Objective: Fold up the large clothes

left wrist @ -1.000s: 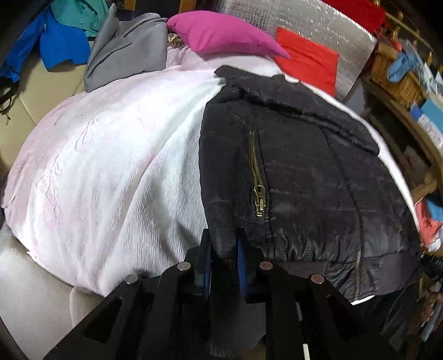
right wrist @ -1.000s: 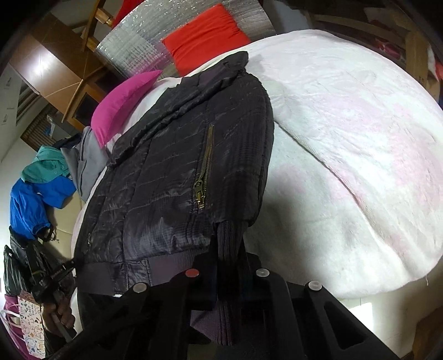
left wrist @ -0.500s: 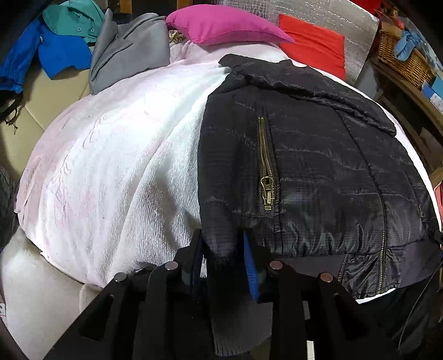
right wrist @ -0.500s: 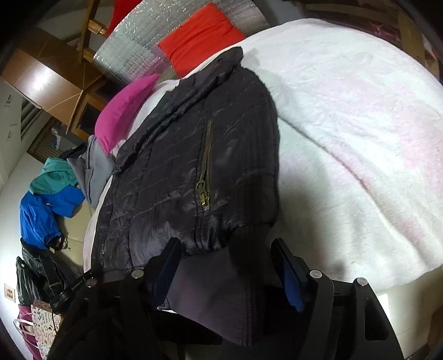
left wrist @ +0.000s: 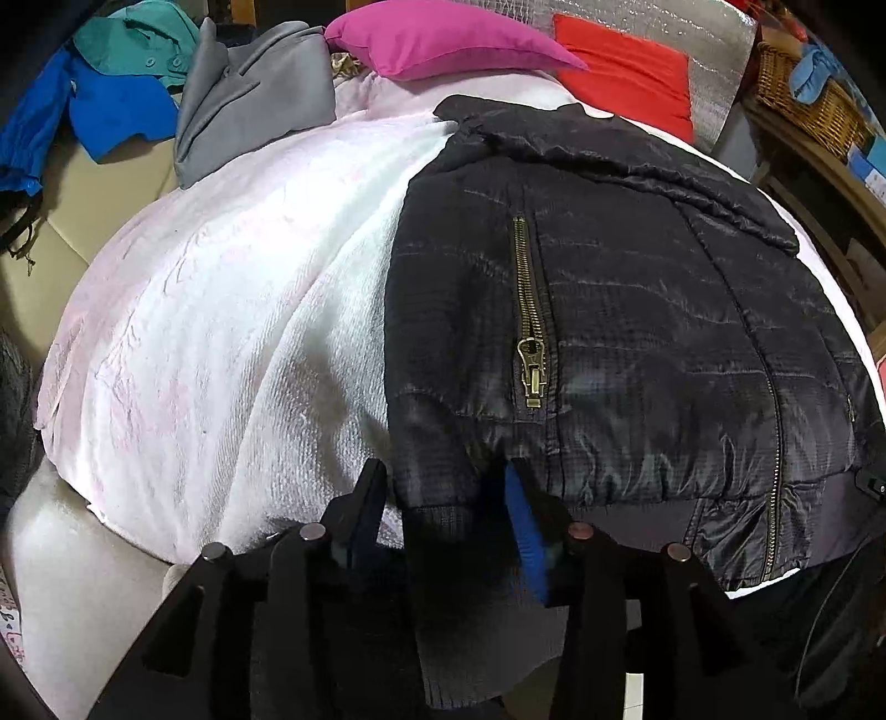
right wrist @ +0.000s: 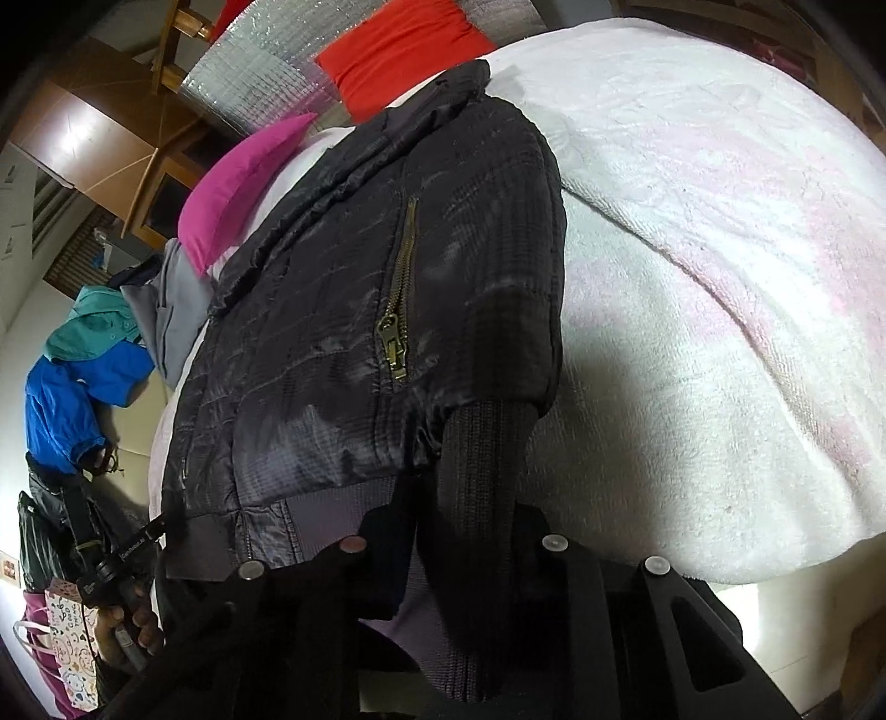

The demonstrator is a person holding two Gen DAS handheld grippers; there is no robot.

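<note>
Black quilted puffer jacket [left wrist: 637,332] lies flat, front up, on the white-and-pink terry blanket [left wrist: 221,332], its long axis running straight away from both tongs: ribbed hem nearest, collar at the far end toward the magenta pillow [left wrist: 443,47] and red cushion [left wrist: 626,83]. Each sleeve is laid in along its own edge of the body, so a ribbed knit cuff [left wrist: 459,598] hangs off the near edge directly into each tool.

Left gripper [left wrist: 443,515] sits at the jacket's left near corner. Its jaws stand apart on either side of the cuff; the blue pad [left wrist: 523,537] on one finger shows clear of the fabric, so the grip reads as released or very loose. The brass pocket zip [left wrist: 529,310] lies just ahead of it, parallel to the long axis.

Right gripper [right wrist: 470,515] sits at the opposite near corner with the other dark ribbed cuff [right wrist: 476,498] draped over its fingertips. The tips are hidden by the knit, so whether they clamp it cannot be told.

Judgement: neither hand is nearer; both sit level at the hem. The next fold would likely carry the hem forward along the long axis toward the collar.
</note>
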